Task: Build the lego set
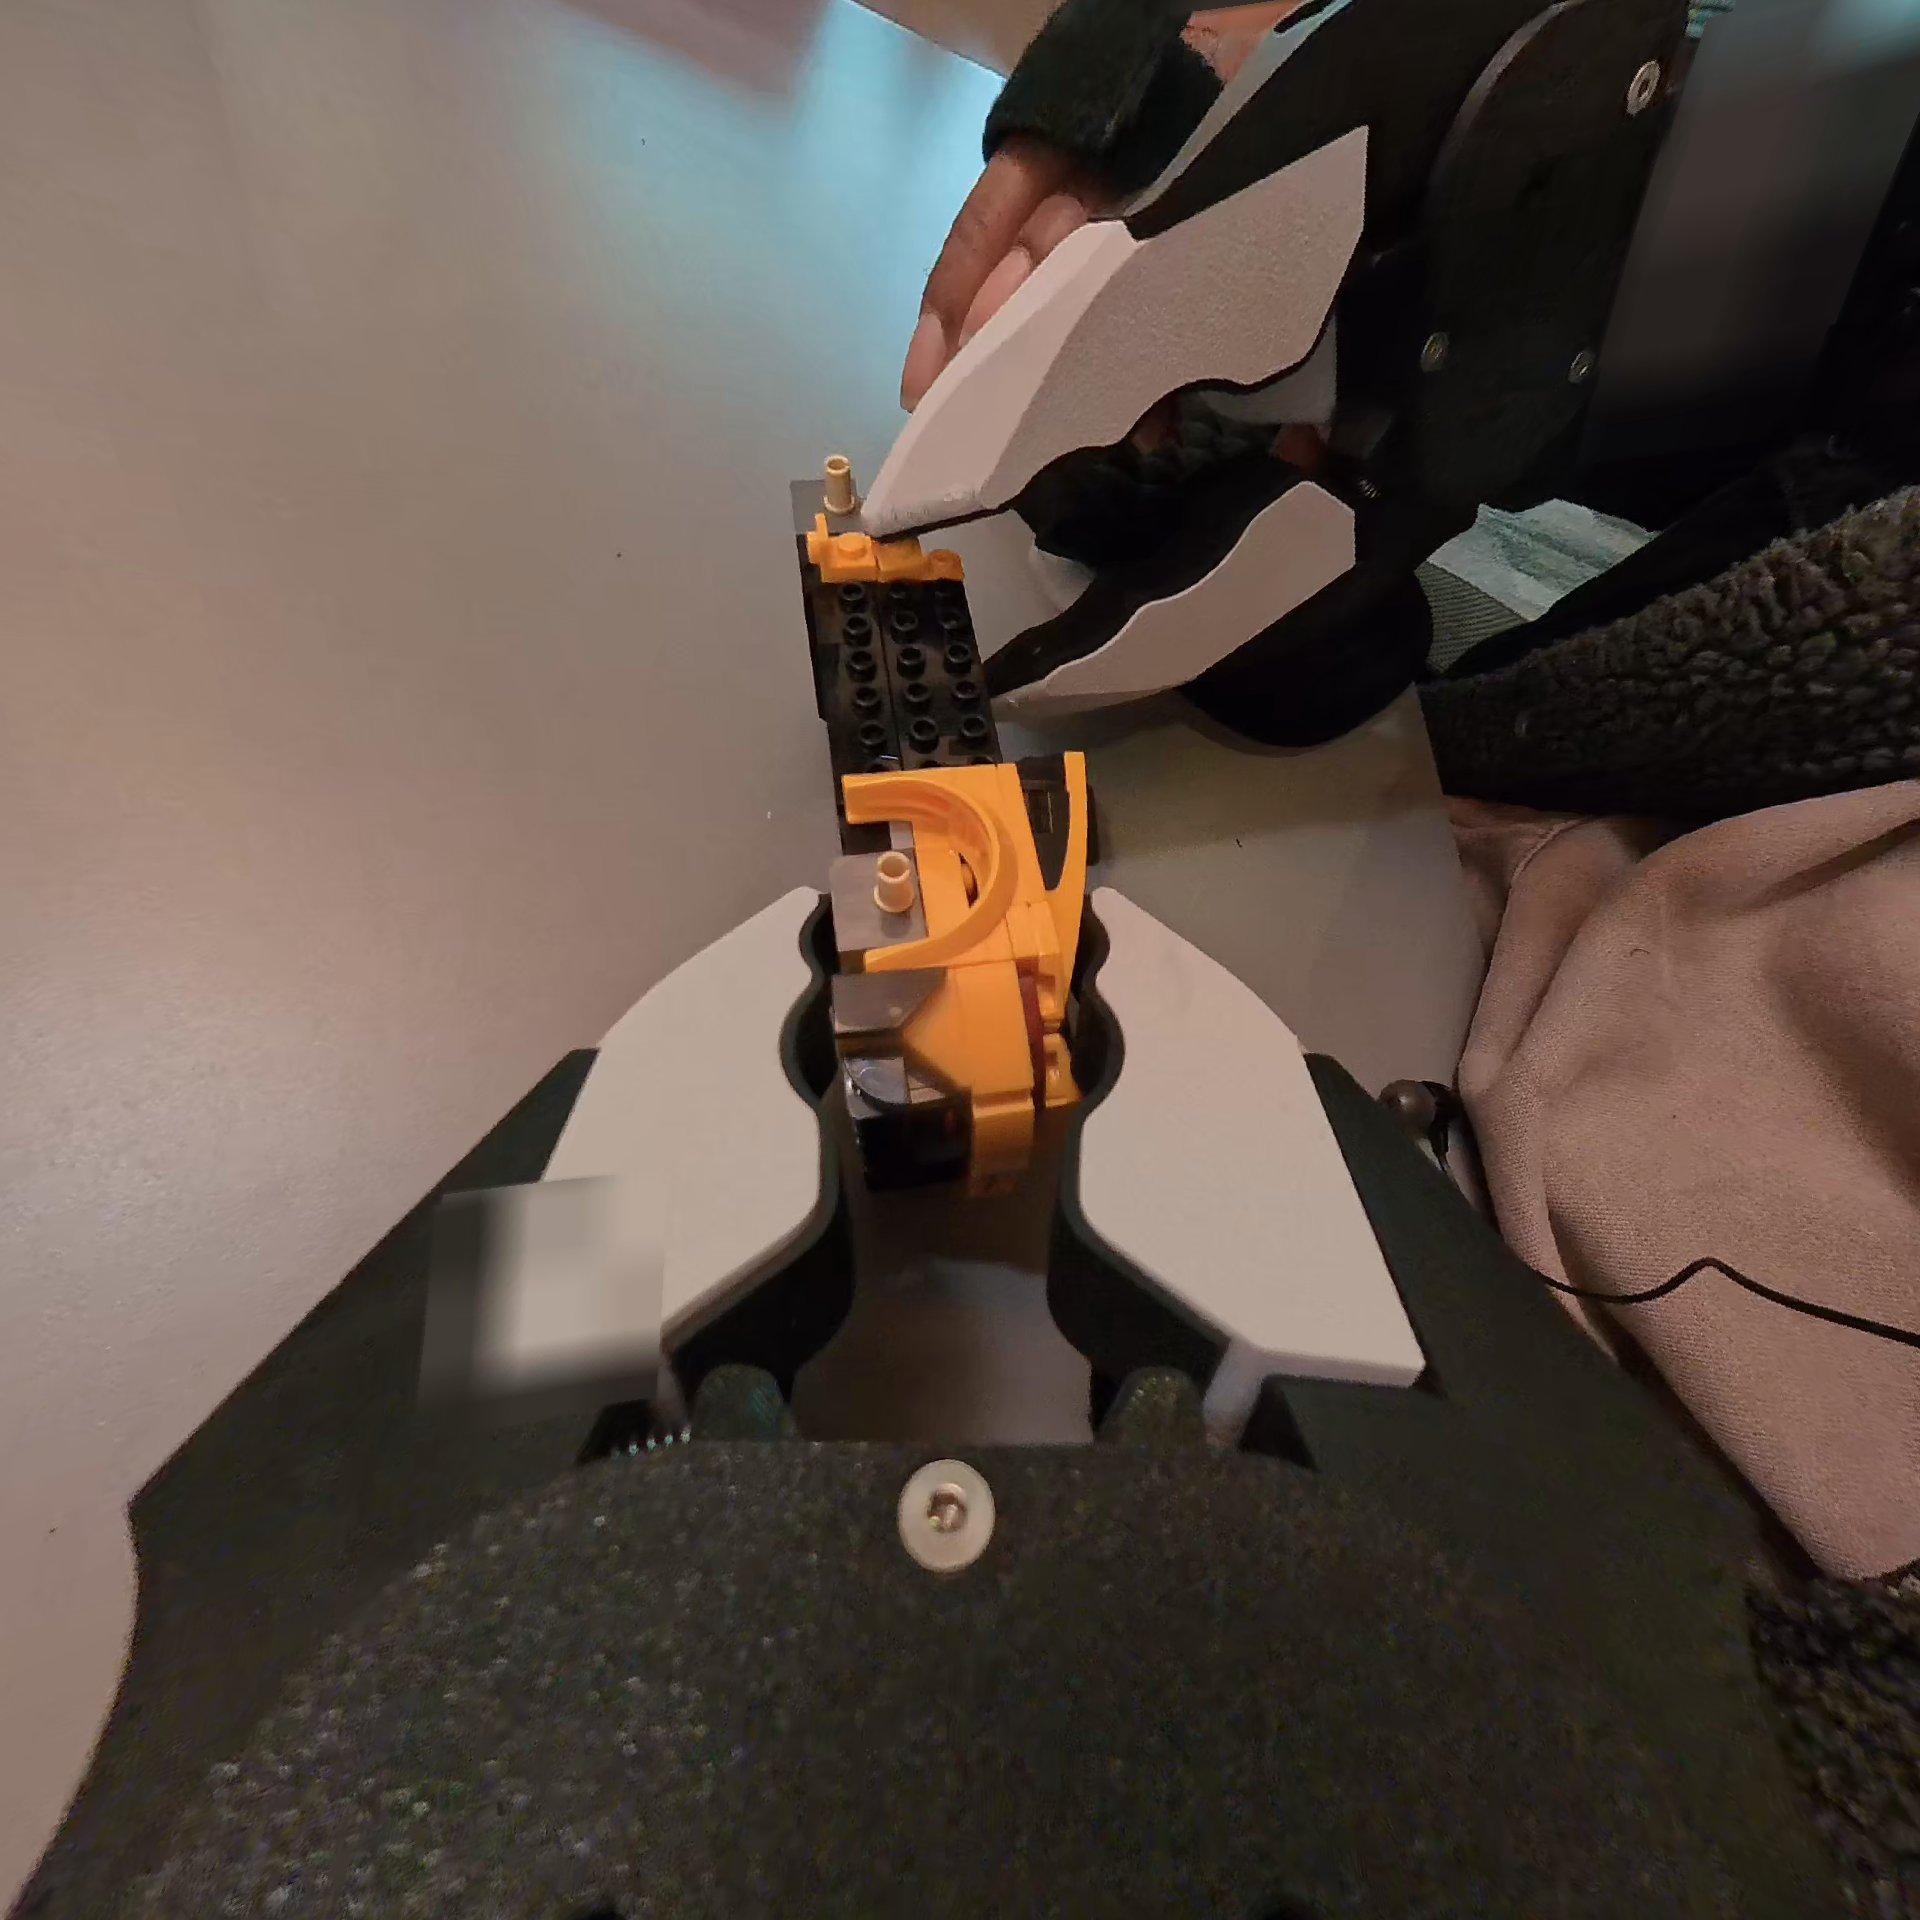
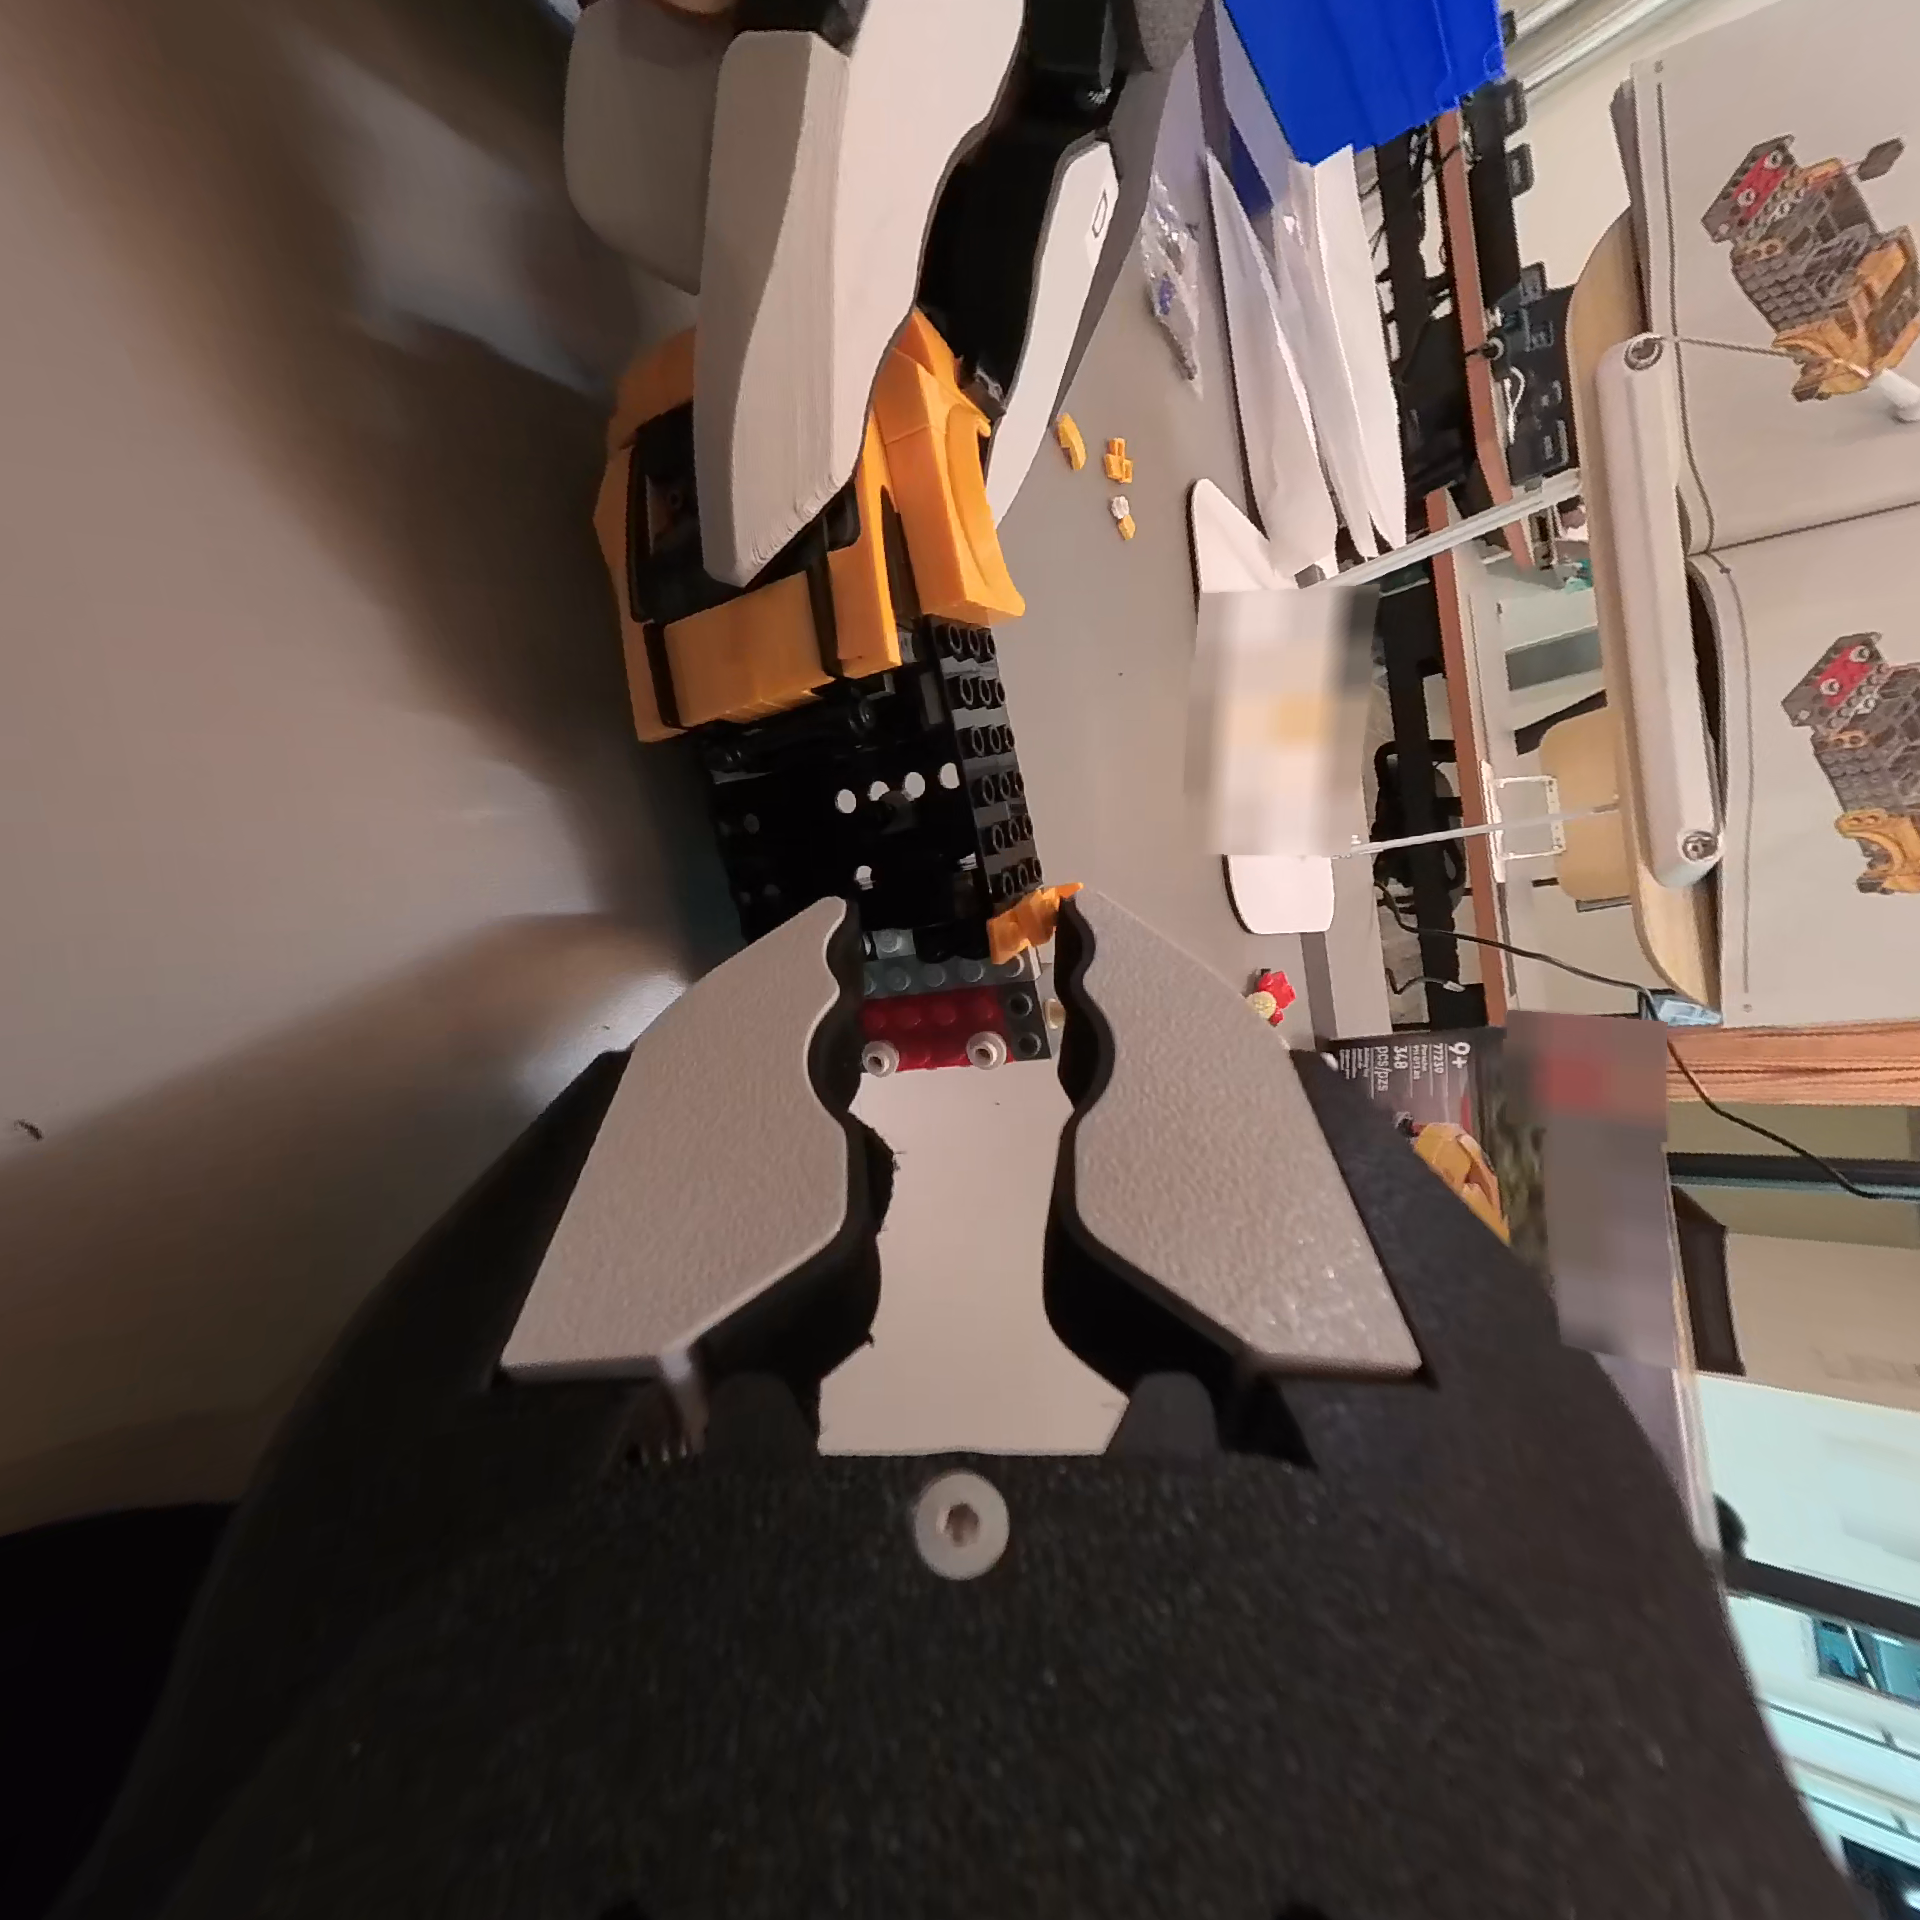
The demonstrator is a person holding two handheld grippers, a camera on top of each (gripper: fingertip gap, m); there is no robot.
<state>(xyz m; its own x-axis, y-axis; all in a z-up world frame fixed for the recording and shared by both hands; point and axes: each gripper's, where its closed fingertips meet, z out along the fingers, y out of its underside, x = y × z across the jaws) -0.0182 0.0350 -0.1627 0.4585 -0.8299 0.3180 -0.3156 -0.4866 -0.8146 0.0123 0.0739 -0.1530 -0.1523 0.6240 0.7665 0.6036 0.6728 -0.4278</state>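
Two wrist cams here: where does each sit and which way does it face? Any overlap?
Left wrist view: on the left gripper, looking along the brick car it clamps by the yellow end; a hand and the right gripper beyond.
Right wrist view: on the right gripper, facing the car's red and grey end; tabletop, loose bricks, the left gripper clamping the far end.
Shared: the car and both grippers, from opposite ends.

We log grey table [image 2: 1122, 727]: loose yellow bricks [image 2: 1107, 468] at 1 o'clock, white sheets [image 2: 1299, 364] beyond, red piece [image 2: 1273, 987] at 3 o'clock.
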